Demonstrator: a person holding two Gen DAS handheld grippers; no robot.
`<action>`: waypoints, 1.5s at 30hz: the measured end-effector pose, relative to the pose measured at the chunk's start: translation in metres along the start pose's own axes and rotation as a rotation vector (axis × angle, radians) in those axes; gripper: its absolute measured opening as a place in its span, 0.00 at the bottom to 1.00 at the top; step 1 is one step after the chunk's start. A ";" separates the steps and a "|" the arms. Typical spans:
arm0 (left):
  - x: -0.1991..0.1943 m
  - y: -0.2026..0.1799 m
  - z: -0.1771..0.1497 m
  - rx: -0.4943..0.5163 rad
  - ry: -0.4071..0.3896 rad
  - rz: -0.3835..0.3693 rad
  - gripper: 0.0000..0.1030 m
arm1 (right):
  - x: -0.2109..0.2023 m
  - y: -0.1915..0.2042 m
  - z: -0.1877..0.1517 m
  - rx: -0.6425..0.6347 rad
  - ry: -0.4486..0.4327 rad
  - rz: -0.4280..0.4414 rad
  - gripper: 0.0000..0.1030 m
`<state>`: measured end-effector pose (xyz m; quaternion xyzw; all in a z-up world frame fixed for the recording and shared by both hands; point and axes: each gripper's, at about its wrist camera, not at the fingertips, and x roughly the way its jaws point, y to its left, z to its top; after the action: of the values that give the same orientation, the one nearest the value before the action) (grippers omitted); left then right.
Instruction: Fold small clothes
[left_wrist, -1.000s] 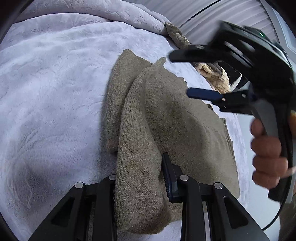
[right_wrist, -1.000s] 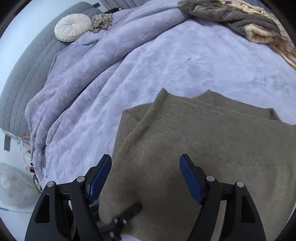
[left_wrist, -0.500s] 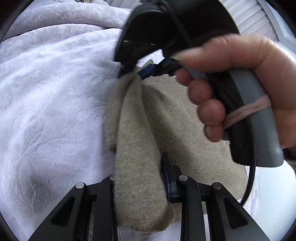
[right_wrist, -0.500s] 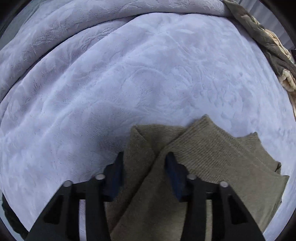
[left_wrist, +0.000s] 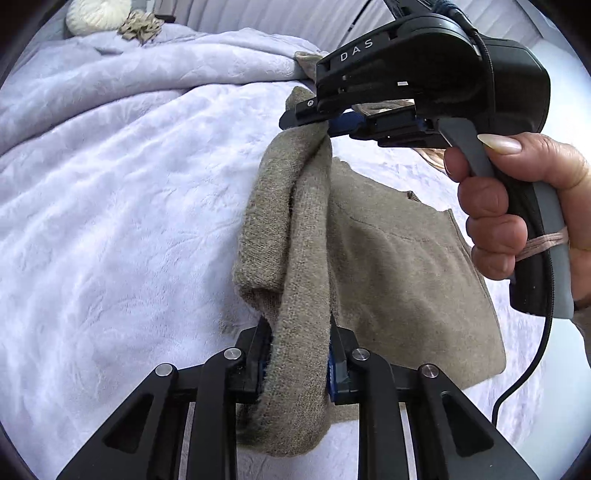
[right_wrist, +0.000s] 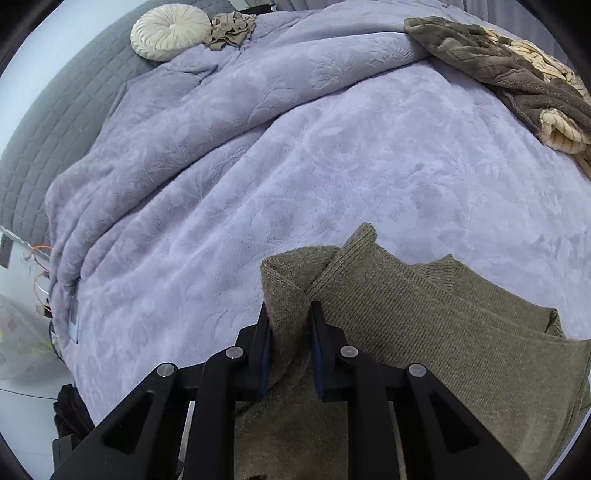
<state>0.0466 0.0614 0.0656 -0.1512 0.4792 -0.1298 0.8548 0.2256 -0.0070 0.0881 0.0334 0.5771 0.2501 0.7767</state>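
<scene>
Knit garment (olive) in "DAS"-marked right gripper

I was working in a bedroom of a home. A wide bed filled both views, covered by a lavender plush blanket with an embossed leaf pattern. Behind the blanket stood a grey quilted headboard. At the blanket's far edge, against that headboard, lay a round cream pleated cushion, with a crumpled tan cloth just beside it. A brown-and-cream throw sprawled on the blanket's far right corner.
</scene>
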 end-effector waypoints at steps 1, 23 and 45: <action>-0.003 -0.006 0.001 0.019 -0.004 0.008 0.23 | -0.003 -0.007 0.004 0.007 -0.011 0.020 0.19; -0.020 -0.113 0.006 0.311 0.014 0.128 0.22 | -0.090 -0.100 -0.032 0.187 -0.187 0.206 0.19; 0.008 -0.226 -0.014 0.511 0.079 0.240 0.17 | -0.147 -0.184 -0.074 0.248 -0.250 0.204 0.19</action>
<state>0.0215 -0.1510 0.1390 0.1323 0.4784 -0.1501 0.8550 0.1914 -0.2480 0.1299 0.2179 0.4961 0.2484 0.8030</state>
